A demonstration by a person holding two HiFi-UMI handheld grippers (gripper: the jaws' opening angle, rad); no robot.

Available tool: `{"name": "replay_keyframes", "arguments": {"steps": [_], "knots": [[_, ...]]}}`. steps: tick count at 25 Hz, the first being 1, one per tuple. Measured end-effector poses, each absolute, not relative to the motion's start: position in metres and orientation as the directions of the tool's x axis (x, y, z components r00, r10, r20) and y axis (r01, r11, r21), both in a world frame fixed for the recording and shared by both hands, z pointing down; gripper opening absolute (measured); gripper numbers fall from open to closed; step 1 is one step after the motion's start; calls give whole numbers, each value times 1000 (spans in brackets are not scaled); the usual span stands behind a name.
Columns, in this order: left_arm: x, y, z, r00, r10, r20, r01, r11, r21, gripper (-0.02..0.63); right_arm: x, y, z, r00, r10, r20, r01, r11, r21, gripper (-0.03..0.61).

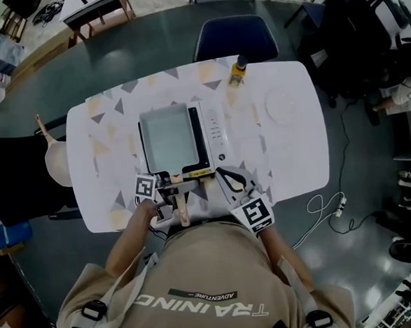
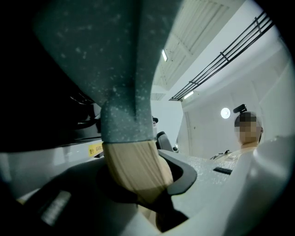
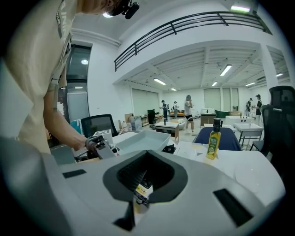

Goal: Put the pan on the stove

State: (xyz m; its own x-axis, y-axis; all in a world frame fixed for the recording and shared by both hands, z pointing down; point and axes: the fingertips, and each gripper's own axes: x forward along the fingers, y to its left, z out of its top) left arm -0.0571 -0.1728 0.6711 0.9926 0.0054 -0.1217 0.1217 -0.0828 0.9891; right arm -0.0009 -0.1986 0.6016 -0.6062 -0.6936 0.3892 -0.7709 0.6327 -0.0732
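A square grey pan is over the white stove in the middle of the table. Its wooden handle points back at the person. My left gripper is shut on that handle. The left gripper view looks up at the pan's speckled underside, so the pan is raised or tilted; whether it touches the stove I cannot tell. My right gripper hovers at the stove's front right corner, shut and holding nothing. Its view shows the pan and the left gripper.
A yellow oil bottle stands at the table's far edge. A clear plate lies far right. A blue chair is tucked behind the table. A cable and power strip lie on the floor at right.
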Motion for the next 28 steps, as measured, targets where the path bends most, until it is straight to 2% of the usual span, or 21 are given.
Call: {"name": "replay_keyframes", "arguments": {"steps": [16,28], "knots": [[-50,-175,665,989,-40,-143,143,12,990,89,-15,-187,558,-624,-721,303,-767,639,-58,3],[-51,-183,667,977,-160,-141,166,157,973,41,-12,-195,526,-618,-760,201,-781,622,-54,3]]}}
